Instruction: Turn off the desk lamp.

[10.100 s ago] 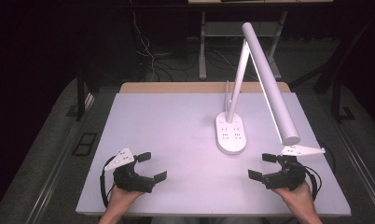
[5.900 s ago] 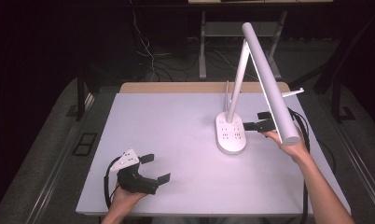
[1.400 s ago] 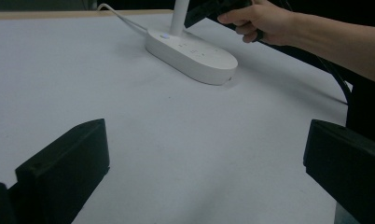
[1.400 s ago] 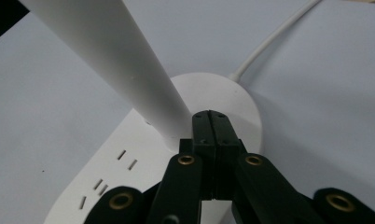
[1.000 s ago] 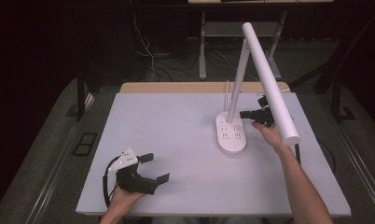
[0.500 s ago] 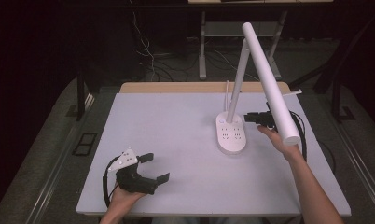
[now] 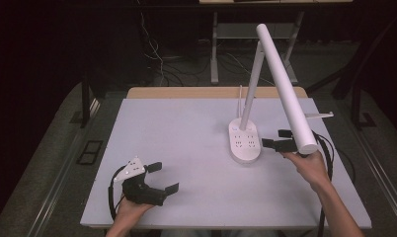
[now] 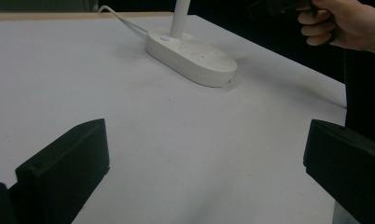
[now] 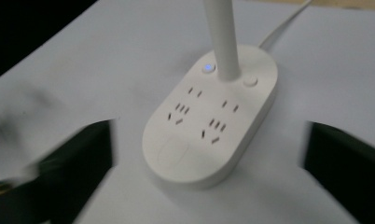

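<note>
A white desk lamp stands at the table's right. Its oval base (image 7: 244,141) carries socket holes and two round buttons, one lit blue (image 9: 207,67). A slanted stem (image 7: 251,84) rises from the base, and the long tube head (image 7: 287,84) reaches forward over the right side. My right gripper (image 7: 278,139) hovers just right of the base, under the tube's end, open, jaws pointing at the base (image 9: 211,117). My left gripper (image 7: 160,177) rests open near the table's front left with nothing between its jaws; its view shows the base (image 8: 191,56) far ahead.
The lamp's white cord (image 8: 122,18) runs off the back of the table (image 7: 177,143). A black cable (image 7: 330,158) trails from the right gripper along the table's right edge. Dark floor and desk legs (image 7: 215,54) lie beyond the wooden back edge.
My right gripper rose from the front right to the lamp, then in the last second dropped slightly lower and toward me beside the base. The left gripper stayed still.
</note>
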Demonstrator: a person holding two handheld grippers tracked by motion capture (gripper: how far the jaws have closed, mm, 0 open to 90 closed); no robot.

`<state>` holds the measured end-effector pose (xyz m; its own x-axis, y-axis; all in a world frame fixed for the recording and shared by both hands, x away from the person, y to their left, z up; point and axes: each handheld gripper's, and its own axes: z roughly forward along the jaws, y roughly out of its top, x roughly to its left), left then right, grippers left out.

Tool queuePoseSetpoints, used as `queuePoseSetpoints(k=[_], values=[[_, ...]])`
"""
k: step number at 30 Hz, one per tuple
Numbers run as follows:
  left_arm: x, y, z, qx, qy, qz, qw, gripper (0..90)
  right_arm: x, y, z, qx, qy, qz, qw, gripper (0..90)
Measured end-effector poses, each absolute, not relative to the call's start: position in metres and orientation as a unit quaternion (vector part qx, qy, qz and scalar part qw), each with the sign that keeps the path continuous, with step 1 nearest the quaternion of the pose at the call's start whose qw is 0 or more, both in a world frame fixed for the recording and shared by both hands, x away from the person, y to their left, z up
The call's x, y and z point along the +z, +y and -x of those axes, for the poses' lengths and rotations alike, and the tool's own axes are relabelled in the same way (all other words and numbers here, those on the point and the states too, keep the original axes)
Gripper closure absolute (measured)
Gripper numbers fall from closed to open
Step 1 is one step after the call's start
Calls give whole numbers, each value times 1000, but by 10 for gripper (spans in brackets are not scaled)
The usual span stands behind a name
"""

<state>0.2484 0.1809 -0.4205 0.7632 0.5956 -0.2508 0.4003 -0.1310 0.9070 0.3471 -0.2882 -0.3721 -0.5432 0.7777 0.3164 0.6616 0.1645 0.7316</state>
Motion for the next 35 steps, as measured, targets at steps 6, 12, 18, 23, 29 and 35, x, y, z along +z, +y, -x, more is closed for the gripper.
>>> queuePoseSetpoints(k=[6, 12, 18, 23, 29, 35], values=[[-421, 180, -249, 86, 334, -747, 568, 0, -376, -289, -323, 449, 757, -471, 56, 5], [-420, 181, -248, 87, 332, -749, 567, 0, -382, -288, -301, 464, 754, -462, 52, 6], [-421, 181, -248, 87, 332, -749, 566, 0, -391, -286, -282, 471, 754, -455, 49, 6], [-420, 181, -248, 86, 331, -751, 565, 0, -399, -285, -269, 476, 753, -452, 54, 6], [-421, 181, -248, 86, 332, -750, 565, 0, -406, -285, -258, 475, 753, -451, 60, 7], [-421, 180, -249, 84, 333, -751, 564, 0, -413, -285, -250, 481, 749, -452, 62, 7]])
